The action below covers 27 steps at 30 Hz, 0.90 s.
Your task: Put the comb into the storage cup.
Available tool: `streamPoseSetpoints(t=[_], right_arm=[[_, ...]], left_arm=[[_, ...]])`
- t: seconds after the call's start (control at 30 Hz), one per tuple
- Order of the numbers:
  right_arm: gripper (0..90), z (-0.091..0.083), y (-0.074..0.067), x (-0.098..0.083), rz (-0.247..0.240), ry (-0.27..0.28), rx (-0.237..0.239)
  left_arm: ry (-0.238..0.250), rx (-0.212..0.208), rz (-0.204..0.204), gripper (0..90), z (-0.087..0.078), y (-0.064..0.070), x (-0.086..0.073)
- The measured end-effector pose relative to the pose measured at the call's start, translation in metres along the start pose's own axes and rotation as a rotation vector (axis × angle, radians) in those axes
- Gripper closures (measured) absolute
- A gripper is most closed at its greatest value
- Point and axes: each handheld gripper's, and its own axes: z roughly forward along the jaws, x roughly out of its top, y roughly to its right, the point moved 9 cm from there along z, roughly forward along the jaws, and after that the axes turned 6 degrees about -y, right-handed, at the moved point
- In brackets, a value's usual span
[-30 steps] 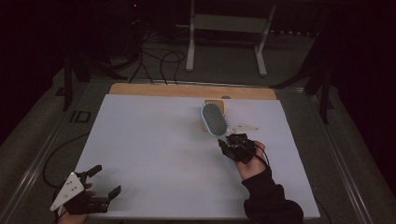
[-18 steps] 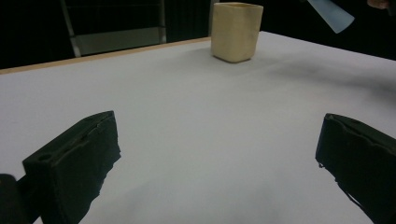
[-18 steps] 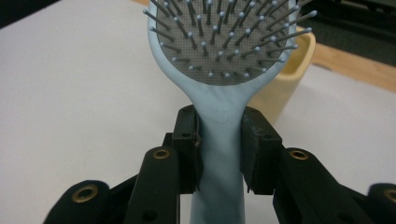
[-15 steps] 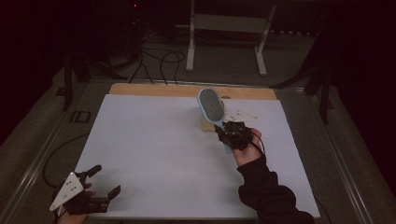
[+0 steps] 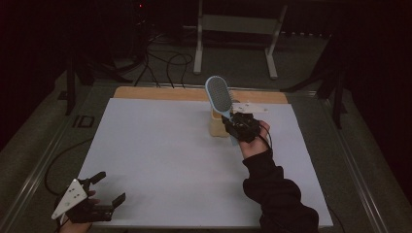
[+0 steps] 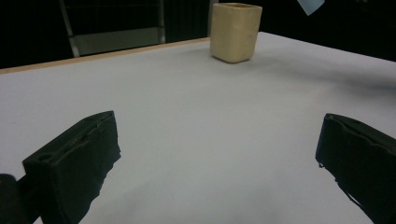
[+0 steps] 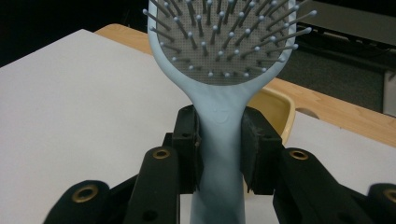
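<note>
R gripper (image 5: 232, 120) clamped on hairbrush (image 5: 218, 95) handle, just above beige cup (image 5: 216, 127); L gripper (image 5: 99, 189) wide open, empty, far from cup.

A: Right gripper (image 5: 232, 122), status?
B: Black two-jaw unit, person's right hand (image 5: 255, 133) wrapped round its body, dark sleeve (image 5: 277, 194) running back toward cam. Jaws clamped on w/e sits btwn them, pads pressing both sides, tips aimed up and away.
A: Left gripper (image 5: 104, 187)?
B: Black too, grey three-cornered plate (image 5: 70, 196) on top, left hand just behind it. Jaws spread wide, nothing btwn them, pointing fwd, low over the surface. Well apart from the right one.
</note>
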Motion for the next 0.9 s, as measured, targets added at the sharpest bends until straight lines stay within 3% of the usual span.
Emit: streamPoseSetpoints(t=[0.43, 0.9], right_arm=[[70.1, 0.013, 0.010, 0.020, 0.014, 0.027, -0.032], [70.1, 0.024, 0.025, 0.048, 0.030, 0.099, -0.056]], left_arm=[[0.004, 0.002, -0.002, 0.0, -0.001, 0.000, 0.001], [0.006, 0.001, -0.006, 0.0, -0.001, -0.001, 0.001]])
